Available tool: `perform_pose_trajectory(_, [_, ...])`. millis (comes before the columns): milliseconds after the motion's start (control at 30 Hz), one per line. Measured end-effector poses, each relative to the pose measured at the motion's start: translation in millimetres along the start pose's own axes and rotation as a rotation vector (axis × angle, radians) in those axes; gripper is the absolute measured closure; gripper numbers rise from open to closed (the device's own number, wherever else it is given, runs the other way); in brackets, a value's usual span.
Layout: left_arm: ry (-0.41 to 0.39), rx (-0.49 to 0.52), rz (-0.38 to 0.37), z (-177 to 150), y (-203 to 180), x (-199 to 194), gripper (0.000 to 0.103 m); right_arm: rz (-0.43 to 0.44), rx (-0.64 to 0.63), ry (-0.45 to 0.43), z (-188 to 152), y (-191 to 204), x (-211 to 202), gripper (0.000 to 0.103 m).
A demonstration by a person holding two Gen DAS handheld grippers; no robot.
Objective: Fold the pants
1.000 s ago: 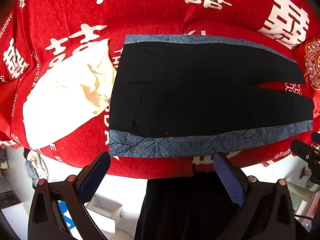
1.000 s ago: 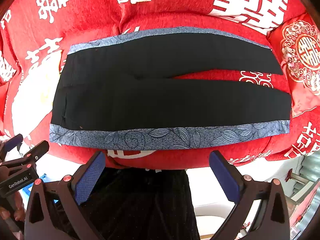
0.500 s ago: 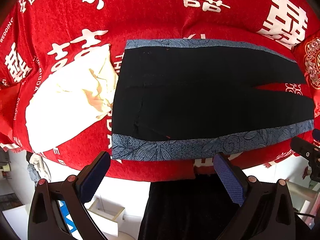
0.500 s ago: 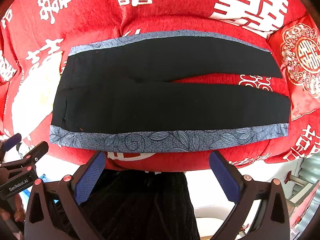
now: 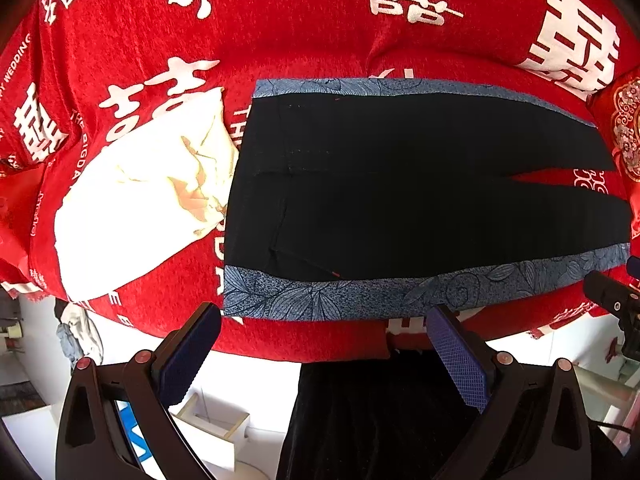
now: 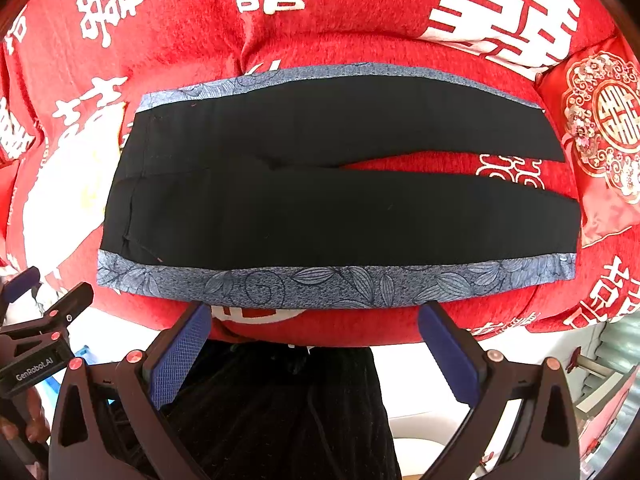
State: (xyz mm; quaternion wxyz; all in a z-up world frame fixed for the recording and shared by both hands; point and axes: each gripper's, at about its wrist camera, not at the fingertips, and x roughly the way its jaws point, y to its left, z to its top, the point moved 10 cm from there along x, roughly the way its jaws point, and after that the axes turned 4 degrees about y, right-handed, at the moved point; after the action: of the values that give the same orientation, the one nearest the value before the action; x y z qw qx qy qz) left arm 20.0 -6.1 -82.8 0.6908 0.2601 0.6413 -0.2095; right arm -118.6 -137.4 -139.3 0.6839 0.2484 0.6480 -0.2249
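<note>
Black pants (image 5: 400, 192) (image 6: 320, 196) with blue leaf-patterned side stripes lie flat on the red cloth, waist to the left and both legs pointing right with a narrow gap between them. My left gripper (image 5: 322, 316) is open, its fingertips just short of the near blue stripe (image 5: 360, 288) by the waist end. My right gripper (image 6: 314, 314) is open too, hovering at the near stripe (image 6: 340, 282) around the middle of the near leg. Nothing is between either pair of fingers.
The red cloth (image 5: 304, 40) with white characters covers the bed-like surface. A cream-white cloth (image 5: 136, 196) lies left of the waist. A red embroidered cushion (image 6: 604, 132) sits at the right beyond the leg ends. Dark clothing of the person (image 6: 280, 412) shows below the bed's near edge.
Both grippers have edged forward toward the near stripe, which now lies closer to the fingertips. The pants have not moved and both grippers stay open.
</note>
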Motion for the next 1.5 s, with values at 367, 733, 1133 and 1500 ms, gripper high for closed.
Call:
perform_pose_trajectory(367, [0.006,0.005,0.018,3,-7,0,0.000,0.006,-0.011,0.011,3,-5,4,0.000])
perform_pose_trajectory(733, [-0.008,0.001,0.045,13,-18,-7,0.000,0.026,-0.026,0.004,13,-14,4,0.000])
perform_pose_trajectory(1133, [0.003,-0.123,0.049,-3,-35,-11,0.000,0.045,-0.111,0.017,15,-33,6,0.000])
perform_pose_trajectory(1500, [0.019,-0.198,0.040,-13,-32,-2,0.000,0.153,-0.104,0.028,8,-36,13,0.000])
